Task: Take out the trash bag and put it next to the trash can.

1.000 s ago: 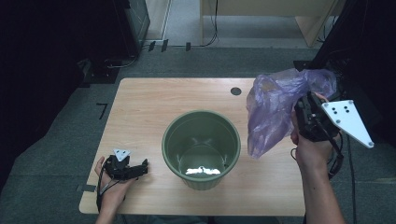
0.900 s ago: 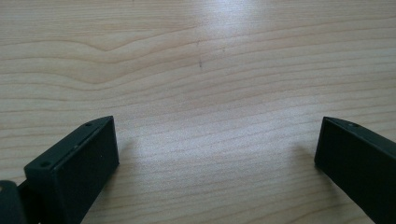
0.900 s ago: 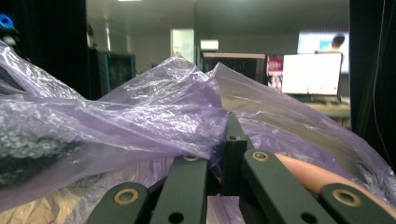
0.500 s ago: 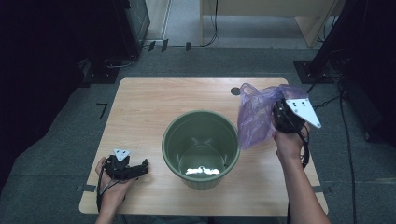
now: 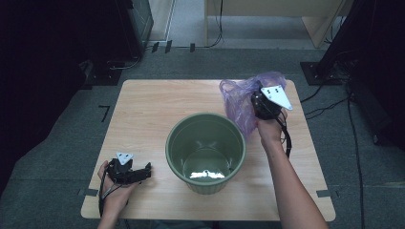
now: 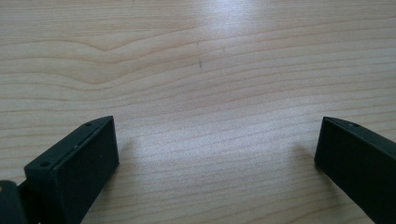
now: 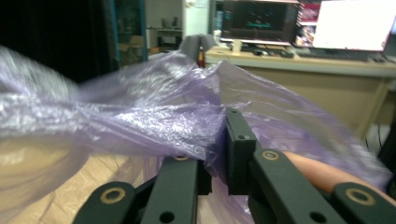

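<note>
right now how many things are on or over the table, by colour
Green: 1, the bin standing near the table's middle.
Purple: 1, the plastic bag, clamped in the right tongs beside the bin's rim.
Black: 2, the left tongs, open over bare wood, and the right tongs.
Total: 4

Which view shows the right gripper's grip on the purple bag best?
The right gripper view: the right gripper has its jaws closed on a fold of the purple bag, seen close up. The high view shows the bag bunched beside the green bucket, with the pinch itself hidden. The left gripper view shows bare table.
</note>
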### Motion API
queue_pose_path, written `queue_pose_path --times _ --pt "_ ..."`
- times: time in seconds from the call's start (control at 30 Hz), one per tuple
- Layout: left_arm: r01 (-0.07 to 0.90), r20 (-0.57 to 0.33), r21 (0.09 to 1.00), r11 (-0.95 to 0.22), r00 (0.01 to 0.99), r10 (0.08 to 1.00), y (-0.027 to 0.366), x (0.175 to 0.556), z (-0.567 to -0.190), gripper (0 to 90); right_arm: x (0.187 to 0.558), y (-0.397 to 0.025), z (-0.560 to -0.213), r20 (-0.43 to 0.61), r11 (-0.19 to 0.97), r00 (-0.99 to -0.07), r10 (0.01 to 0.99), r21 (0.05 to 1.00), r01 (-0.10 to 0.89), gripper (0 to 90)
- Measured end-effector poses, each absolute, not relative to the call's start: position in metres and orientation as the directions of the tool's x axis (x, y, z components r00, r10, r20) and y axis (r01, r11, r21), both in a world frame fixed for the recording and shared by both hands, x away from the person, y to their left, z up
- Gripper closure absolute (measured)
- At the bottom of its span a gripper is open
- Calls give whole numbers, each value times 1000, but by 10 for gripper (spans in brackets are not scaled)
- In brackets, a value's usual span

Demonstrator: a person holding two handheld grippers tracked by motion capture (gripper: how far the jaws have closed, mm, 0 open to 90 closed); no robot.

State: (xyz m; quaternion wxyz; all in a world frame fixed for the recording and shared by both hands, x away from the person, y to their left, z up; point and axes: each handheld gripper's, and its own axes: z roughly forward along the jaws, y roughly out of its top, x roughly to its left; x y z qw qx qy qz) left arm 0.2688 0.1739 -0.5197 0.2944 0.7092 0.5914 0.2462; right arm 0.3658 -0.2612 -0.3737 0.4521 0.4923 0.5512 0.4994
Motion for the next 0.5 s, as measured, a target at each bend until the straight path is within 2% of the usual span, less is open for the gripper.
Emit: queue_pose_path --times 0.1,0.17,0.27,0.37,0.43,0.5 --pt "694 1 709 -127 179 984 174 269 -520 0 368 -261 -379 -40 53 -111 993 992 112 804" --pt "694 1 709 -127 179 984 174 269 -520 0 369 -270 -384 -11 27 -112 994 989 142 753" --pt "694 1 709 -128 179 984 174 269 -520 0 368 -284 -392 35 -7 -149 988 982 187 628" --pt "694 1 709 -128 180 984 174 269 -520 0 363 -288 -399 8 35 -189 982 975 221 417" --pt "694 2 709 -128 180 984 174 269 -520 0 359 -290 -405 -33 80 -193 981 967 241 344" --pt "694 2 709 -128 180 984 174 269 -520 0 354 -292 -411 -57 109 -198 979 960 259 314"
